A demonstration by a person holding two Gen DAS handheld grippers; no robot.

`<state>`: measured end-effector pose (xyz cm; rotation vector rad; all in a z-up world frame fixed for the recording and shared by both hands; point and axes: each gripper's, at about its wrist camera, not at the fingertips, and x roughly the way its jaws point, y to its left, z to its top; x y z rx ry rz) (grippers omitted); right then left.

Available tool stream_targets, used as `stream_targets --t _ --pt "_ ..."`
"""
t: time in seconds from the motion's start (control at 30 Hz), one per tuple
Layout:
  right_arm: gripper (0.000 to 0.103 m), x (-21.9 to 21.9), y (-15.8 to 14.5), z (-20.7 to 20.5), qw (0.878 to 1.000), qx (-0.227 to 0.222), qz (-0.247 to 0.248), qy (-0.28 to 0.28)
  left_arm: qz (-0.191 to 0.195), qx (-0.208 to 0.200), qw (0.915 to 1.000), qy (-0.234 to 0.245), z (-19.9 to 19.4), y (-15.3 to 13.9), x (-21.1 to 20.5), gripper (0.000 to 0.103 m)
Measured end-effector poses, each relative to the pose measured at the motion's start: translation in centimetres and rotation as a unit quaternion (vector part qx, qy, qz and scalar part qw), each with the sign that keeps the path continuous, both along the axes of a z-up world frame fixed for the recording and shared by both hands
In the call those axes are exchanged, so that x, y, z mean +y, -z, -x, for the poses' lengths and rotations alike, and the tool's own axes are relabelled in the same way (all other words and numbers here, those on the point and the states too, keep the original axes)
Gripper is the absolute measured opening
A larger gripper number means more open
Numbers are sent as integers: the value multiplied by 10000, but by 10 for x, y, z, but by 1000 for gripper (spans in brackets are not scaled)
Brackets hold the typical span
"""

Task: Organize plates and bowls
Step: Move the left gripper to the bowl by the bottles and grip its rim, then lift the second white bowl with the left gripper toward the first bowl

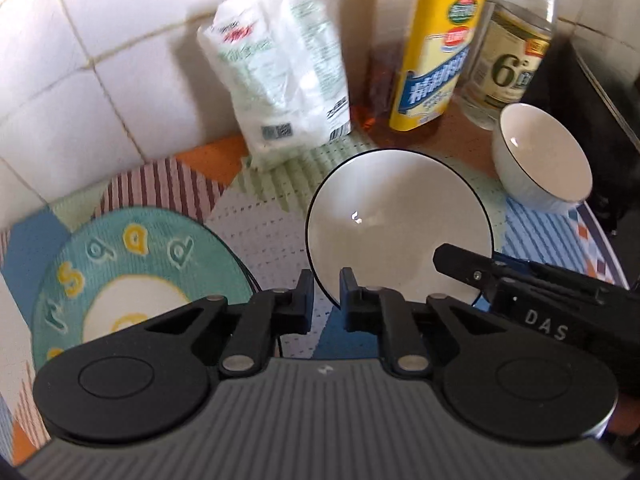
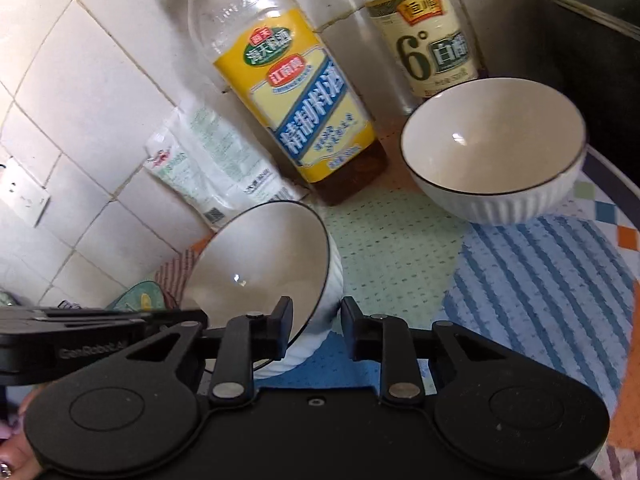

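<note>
Your left gripper point(image 1: 326, 300) is clamped on the near rim of a white ceramic bowl with a thin black rim line point(image 1: 400, 224), one finger inside the lip and one outside. Your right gripper point(image 2: 316, 322) pinches the same bowl point(image 2: 260, 264) at another part of its edge: its left finger sits inside the rim, and its right finger looks just off the ribbed outer wall, so that hold may be looser. In the right wrist view the bowl is tipped, its mouth turned toward ten o'clock, so it appears lifted or levered off the patterned multicoloured mat point(image 1: 256, 216) rather than resting flat.

Outward from there, at one o'clock in the right wrist view, a second white ribbed bowl with a black rim line point(image 2: 496, 152) stands upright on the mat, well apart from the held one. At nine o'clock in the left wrist view lies a teal round plate with yellow lettering and a pale centre point(image 1: 132, 272), flat on the mat. Behind, against the white tiled wall point(image 1: 80, 60), stand a white plastic packet point(image 1: 280, 76), a yellow-labelled clear bottle of brown liquid point(image 2: 296, 108) and a cream-labelled clear bottle point(image 2: 424, 36).

By my reading you are early to midway: no bowl is nested yet and the plate lies alone. Left to do, I judge, is to set the held bowl into or beside its twin at one o'clock, then settle the plate.
</note>
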<state>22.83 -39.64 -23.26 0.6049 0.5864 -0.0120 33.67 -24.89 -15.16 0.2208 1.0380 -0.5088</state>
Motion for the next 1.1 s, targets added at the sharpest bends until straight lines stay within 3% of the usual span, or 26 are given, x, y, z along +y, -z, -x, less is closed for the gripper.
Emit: stream_targets --t 0.27,0.47,0.57,0.67,1.0,1.1 --pt "19 4 -6 -16 9982 375 475 32 135 343 9991 -188 -6 -2 2 12" --pt "17 7 -9 -16 9961 553 681 36 96 282 9996 -17 0 -7 1 10" --pt "17 4 -8 -11 9969 639 451 110 90 400 9991 146 1 -13 3 10" --pt "17 6 -11 2 9969 604 494 74 153 533 9980 299 8 -21 11 10" --pt "17 32 -36 52 9976 312 614 -55 -162 307 9981 508 53 -47 41 10" --pt "17 49 -48 65 9943 215 1034 -137 -111 288 9983 494 64 -54 55 10"
